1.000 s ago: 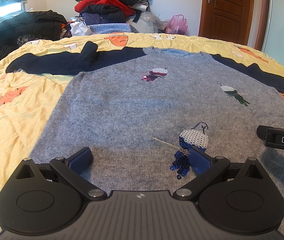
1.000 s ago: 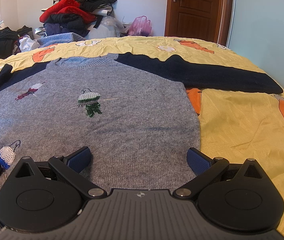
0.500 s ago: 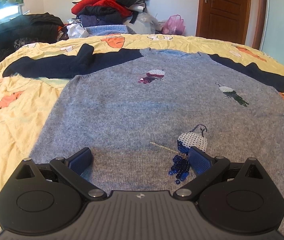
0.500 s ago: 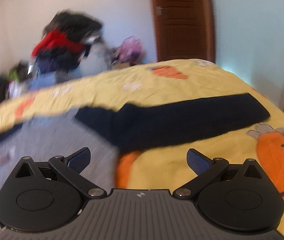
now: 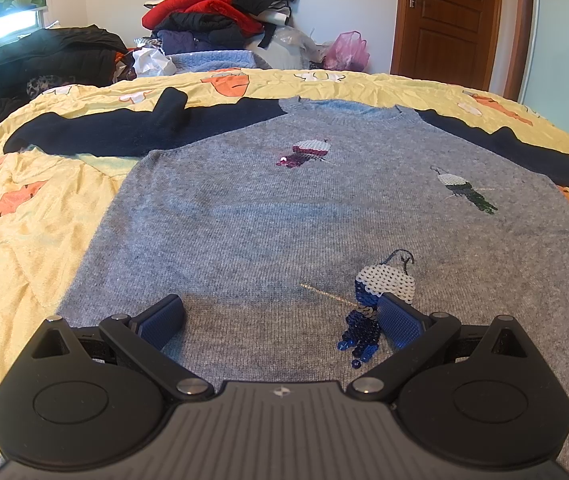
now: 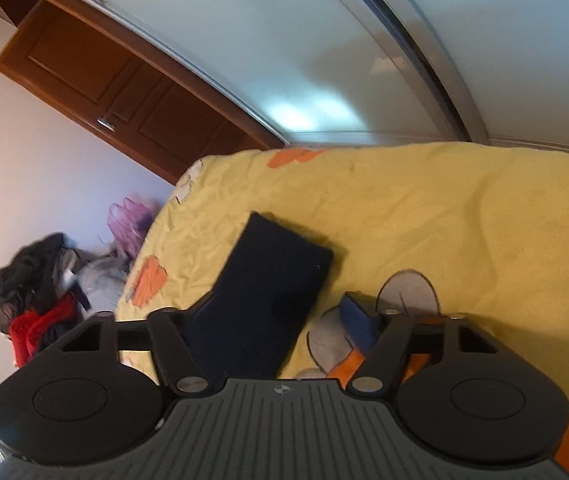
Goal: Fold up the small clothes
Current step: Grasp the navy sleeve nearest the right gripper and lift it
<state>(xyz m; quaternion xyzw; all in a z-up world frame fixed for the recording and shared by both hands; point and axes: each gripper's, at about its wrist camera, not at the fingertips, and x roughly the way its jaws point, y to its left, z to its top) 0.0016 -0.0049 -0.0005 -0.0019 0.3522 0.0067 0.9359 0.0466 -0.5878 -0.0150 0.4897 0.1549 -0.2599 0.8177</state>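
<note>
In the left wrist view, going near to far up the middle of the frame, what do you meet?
left gripper → grey sweater → sweater neckline → yellow bedspread → pile of clothes against the wall.

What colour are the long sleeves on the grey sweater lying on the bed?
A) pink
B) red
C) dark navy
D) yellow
C: the grey sweater has dark navy sleeves stretched out to both sides over the yellow bedspread.
</note>
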